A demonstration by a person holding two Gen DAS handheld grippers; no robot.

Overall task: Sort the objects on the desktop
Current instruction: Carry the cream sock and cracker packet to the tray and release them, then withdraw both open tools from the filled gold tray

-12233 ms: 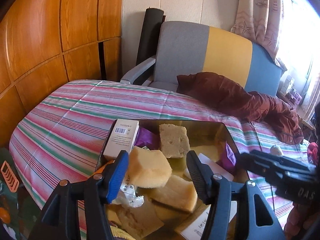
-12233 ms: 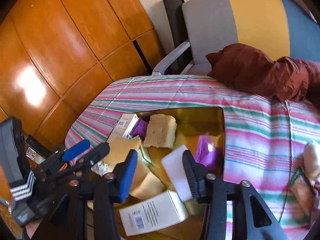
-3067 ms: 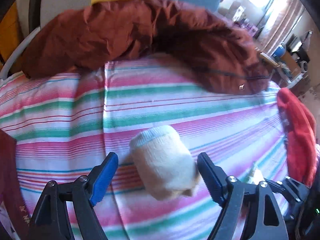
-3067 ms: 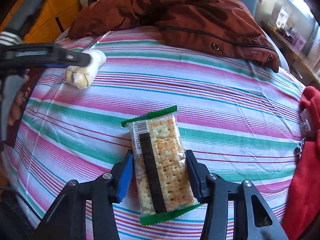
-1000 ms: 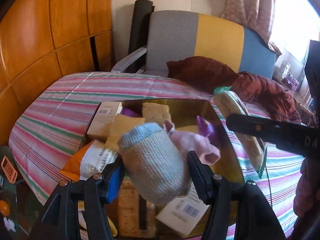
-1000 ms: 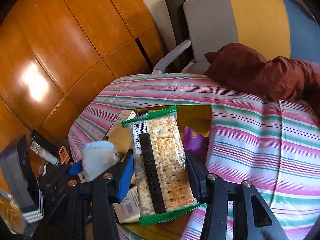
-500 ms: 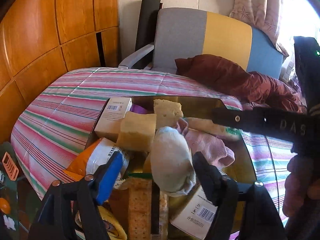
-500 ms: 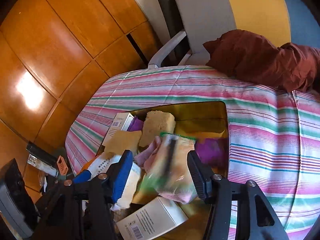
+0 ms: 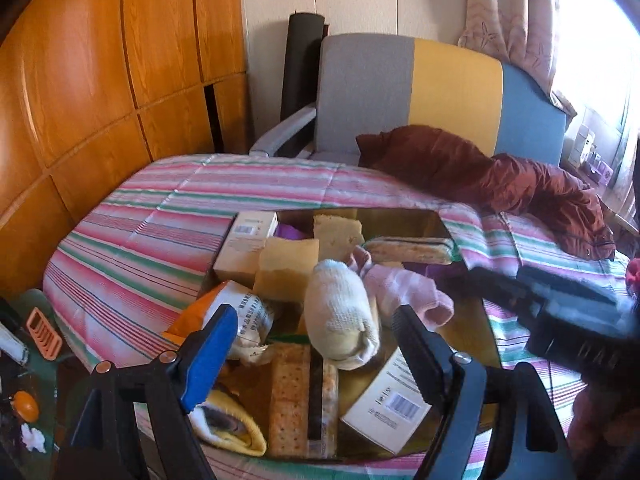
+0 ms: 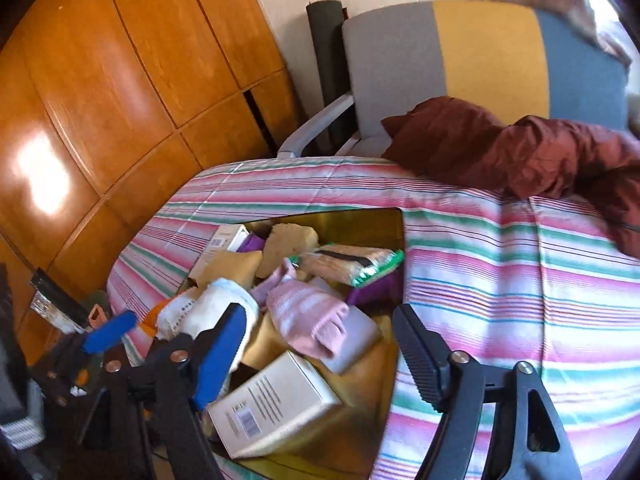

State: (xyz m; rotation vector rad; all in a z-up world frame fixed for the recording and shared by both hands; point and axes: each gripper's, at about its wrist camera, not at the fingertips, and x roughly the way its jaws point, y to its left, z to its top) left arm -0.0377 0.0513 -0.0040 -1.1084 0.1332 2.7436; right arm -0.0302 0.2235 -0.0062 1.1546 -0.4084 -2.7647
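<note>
Left wrist view shows your left gripper (image 9: 312, 344) spread wide with nothing between its fingers, poised over a gold-lined bin (image 9: 404, 218) sunk into the striped cloth (image 9: 152, 216). The white sock (image 9: 340, 312) lies rolled on top of the pile inside, just ahead of the blue finger pad (image 9: 208, 348). Beside it sits a pink sock (image 9: 408, 288), and a cracker packet (image 9: 408, 250) rests near the bin's far right side. A second cracker packet (image 9: 304, 392) lies at the near edge, next to a white box (image 9: 388, 400) with a barcode. Yellow sponges (image 9: 288, 260) and another box (image 9: 248, 246) fill the far left part.

In the right wrist view, your right gripper (image 10: 316, 352) is also released and holds nothing, above the bin's near right corner. A brown jacket (image 10: 520, 152) is draped at the back, against a grey, yellow and blue chair (image 10: 460, 60).
</note>
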